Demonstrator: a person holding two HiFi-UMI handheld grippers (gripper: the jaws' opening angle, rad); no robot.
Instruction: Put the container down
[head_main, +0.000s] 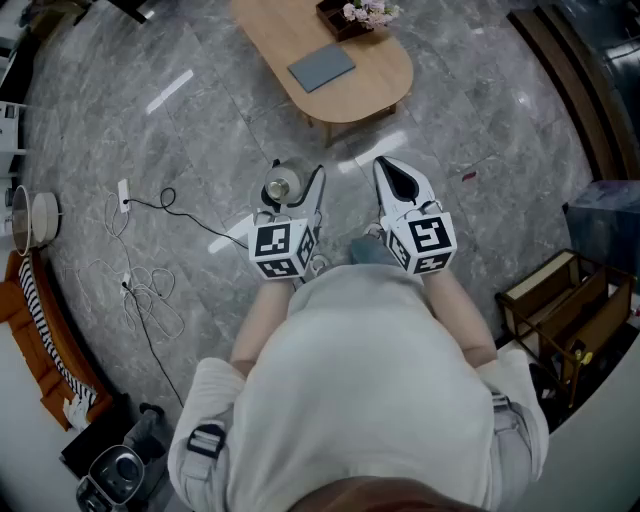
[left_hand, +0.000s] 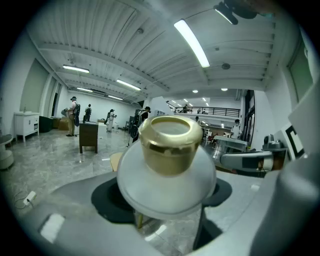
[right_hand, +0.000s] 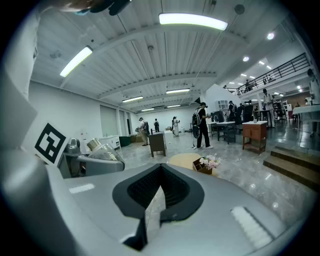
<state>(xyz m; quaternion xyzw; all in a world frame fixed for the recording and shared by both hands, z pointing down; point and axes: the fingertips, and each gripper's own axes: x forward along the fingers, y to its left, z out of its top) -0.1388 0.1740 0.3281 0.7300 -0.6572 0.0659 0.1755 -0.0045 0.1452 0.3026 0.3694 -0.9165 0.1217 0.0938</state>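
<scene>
Overhead, the head view showed the person standing on a grey marble floor (head_main: 200, 130), a gripper in each hand, both held out ahead of the body at mid-frame.

Left gripper (head_main: 292, 185): jaws stood wide and were clamped on the container (head_main: 281, 188), a pale frosted jar with a gold cap (left_hand: 167, 142). In the left gripper view the jar filled the centre of the frame, cap uppermost and tipped slightly toward the camera, with a dark pad pressed against each of its flanks. The jar sat right in the gap between the jaws, out toward their tips. It was carried in the air, with floor visible beneath it through the gap at lower centre.

Right gripper (head_main: 385, 165): jaws drawn together, only a thin slit between them, nothing in it. It lay just to the right of the left gripper in the head view, the two apart and roughly parallel. From the right gripper view the jar (right_hand: 102, 148) showed at left-centre, lying in the other gripper's jaws.

Surroundings: an oval wooden table (head_main: 385, 85) at top centre of the head view, well apart from the jar, bearing a grey book (head_main: 321, 67) and a tray of flowers (head_main: 365, 12). A black cable (head_main: 150, 290) trailed over the floor at left.
</scene>
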